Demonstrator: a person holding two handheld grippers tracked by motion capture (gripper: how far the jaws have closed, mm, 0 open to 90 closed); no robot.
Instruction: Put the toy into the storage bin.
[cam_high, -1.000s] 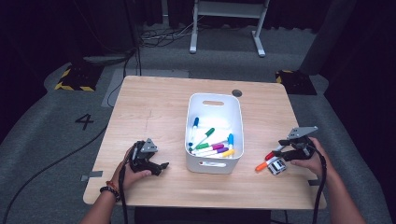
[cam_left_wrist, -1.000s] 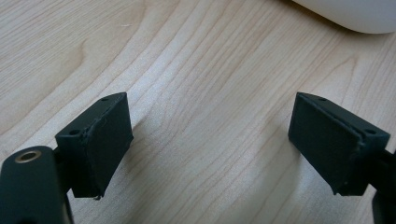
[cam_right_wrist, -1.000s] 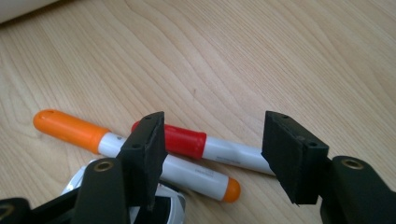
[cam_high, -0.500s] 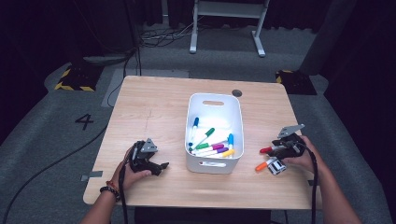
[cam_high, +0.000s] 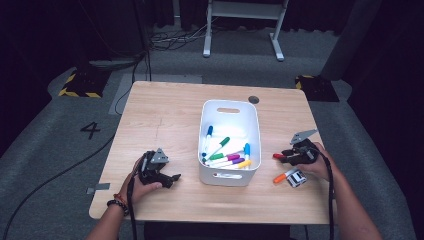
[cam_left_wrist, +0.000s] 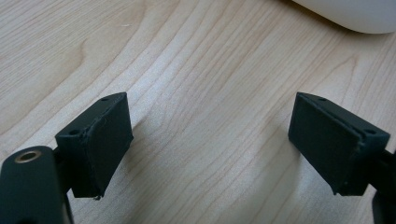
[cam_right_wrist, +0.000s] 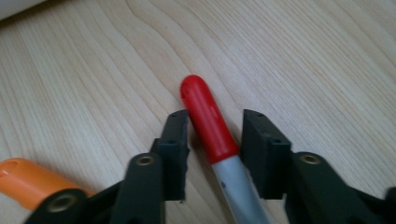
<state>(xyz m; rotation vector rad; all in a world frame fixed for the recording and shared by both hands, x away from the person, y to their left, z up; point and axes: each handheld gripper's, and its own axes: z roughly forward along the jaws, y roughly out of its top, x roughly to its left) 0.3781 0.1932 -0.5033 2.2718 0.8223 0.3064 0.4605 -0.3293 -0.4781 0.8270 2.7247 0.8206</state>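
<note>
- The wooden table (cam_high: 165, 115) bears everything; its pale grain runs under both grippers.
- A white bin (cam_high: 229, 172) stands at the table's middle, between the two hands; it holds a loose heap of markers (cam_high: 225, 156) with blue, green, purple and yellow caps; it lies well apart from the red marker, so nothing blocks the way there.
- The left gripper (cam_high: 170, 177) rests on the wood just left of the bin; its jaws stand wide with only bare table between them.
- The right gripper (cam_right_wrist: 212, 140) lies low on the table right of the bin; its jaws have just been closing and now stand narrow on either side of the red marker; the left pad looks to touch it, the right shows a small gap.
- The red marker (cam_right_wrist: 208, 119) lies flat on the table; its glossy red cap points away from the hand, its grey barrel runs back between the jaws.
- An orange marker (cam_high: 281, 176) lies just beside it, nearer the person.
- A small black-and-white cube (cam_high: 296, 178) sits by the orange marker, close to the right hand.
</note>
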